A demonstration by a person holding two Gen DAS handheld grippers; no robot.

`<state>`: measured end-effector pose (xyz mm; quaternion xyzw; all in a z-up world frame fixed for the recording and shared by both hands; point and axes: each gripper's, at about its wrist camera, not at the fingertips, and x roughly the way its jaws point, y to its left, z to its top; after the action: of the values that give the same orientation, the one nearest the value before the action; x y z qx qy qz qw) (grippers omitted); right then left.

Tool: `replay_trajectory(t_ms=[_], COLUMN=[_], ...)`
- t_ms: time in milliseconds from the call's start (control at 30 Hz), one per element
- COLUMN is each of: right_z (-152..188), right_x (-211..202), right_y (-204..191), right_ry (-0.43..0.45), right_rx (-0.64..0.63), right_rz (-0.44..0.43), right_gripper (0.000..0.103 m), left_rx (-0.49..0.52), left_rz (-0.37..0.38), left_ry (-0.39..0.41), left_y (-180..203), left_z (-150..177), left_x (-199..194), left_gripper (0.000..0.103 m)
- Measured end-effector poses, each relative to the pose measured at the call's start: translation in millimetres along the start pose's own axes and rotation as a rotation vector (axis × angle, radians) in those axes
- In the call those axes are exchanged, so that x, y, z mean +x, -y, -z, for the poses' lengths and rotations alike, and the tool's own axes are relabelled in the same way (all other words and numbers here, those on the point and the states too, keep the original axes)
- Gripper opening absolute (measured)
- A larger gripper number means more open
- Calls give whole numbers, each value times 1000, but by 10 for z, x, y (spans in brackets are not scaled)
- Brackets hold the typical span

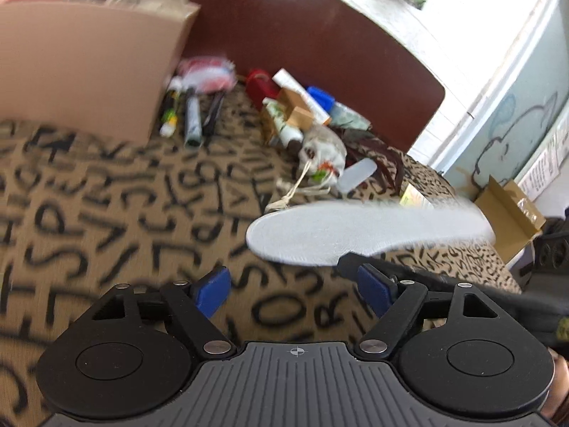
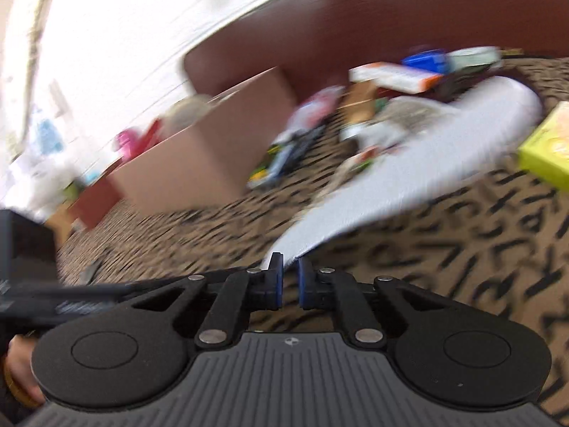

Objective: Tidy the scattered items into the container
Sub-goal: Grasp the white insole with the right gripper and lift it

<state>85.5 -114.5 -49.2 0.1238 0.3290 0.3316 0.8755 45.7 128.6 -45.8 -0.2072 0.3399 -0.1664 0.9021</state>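
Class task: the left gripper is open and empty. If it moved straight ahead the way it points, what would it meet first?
Probably the white insole, held by the right gripper just beyond the left gripper. Depth is blurred; passing under it would meet the lettered cloth.

Daylight flooded both views, and the white wall at the upper edge was blown out to glare. Fisheye distortion curved the brown headboard and bent the frame edges, with dark corners. The left wrist view was mildly smeared, its lettered bedspread soft. The right wrist view was heavily motion-blurred: the cardboard box and clutter streaked, only the gripper body stayed sharp. Shadows were faint.
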Motion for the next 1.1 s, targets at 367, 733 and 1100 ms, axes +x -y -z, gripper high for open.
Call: replay_trajectory(t_ms=[367,733,1100], right_z=[300,338,286], right_x=[-484,-915,-820], right_y=[102,516,741], right_ry=[-22,59,77], right_rx=[13,32,111], right_rz=[154,429,333], right_gripper=[40,64,56], left_rx=[-76,19,17], left_rz=[107,67,48], left_ry=[-31,-50,-50], left_y=[-16,72,111], left_z=[-48,-164,-187], left_x=[186,360,380], left_gripper=[91,92,85])
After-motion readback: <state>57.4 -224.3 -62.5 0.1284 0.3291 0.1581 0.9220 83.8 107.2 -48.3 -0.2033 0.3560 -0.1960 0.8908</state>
